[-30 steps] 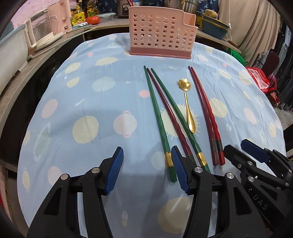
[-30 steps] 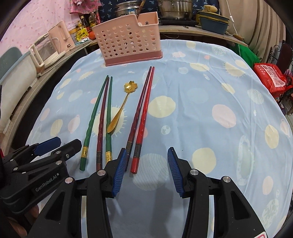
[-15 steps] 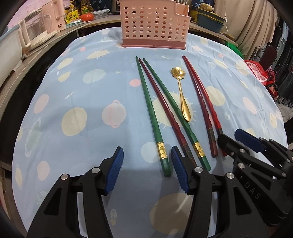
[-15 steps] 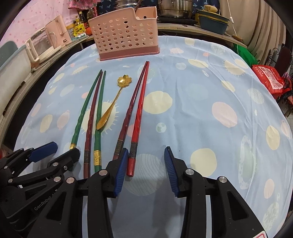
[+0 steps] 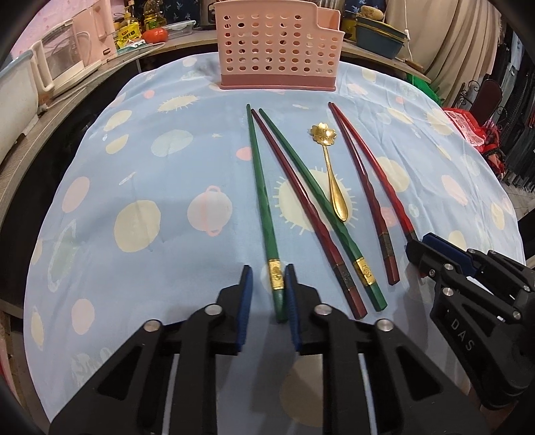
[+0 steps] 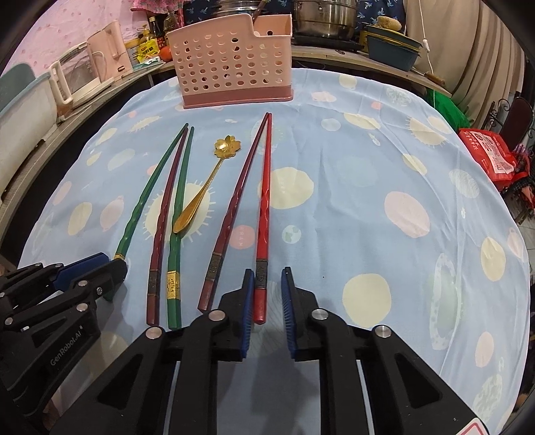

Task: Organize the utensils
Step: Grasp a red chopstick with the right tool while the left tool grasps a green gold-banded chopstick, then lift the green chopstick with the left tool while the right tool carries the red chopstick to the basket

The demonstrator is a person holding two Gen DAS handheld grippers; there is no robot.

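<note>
Several chopsticks and a gold flower spoon [image 5: 329, 174] lie on the blue tablecloth before a pink perforated utensil basket [image 5: 279, 50]. My left gripper [image 5: 267, 287] straddles the thick end of the leftmost green chopstick [image 5: 264, 207]; the jaws are narrowed, with a gap on the left side. My right gripper [image 6: 265, 291] straddles the thick end of the bright red chopstick [image 6: 264, 207], jaws narrowed, a gap on the right side. A dark red and a second green chopstick [image 5: 321, 200] lie between, and a dark red one [image 6: 234, 207] lies beside the bright red one. The basket [image 6: 230, 63] shows in the right wrist view too.
The round table's cloth [image 5: 150, 174] hangs over the edges. A counter behind holds a kettle [image 6: 80, 77], bottles, pots [image 6: 324, 16] and a blue bowl [image 5: 381, 40]. A red bag [image 6: 495, 154] lies off the right edge.
Both grippers moved forward and sideways onto chopstick ends and narrowed their jaws: the left around the green chopstick, the right around the bright red one.
</note>
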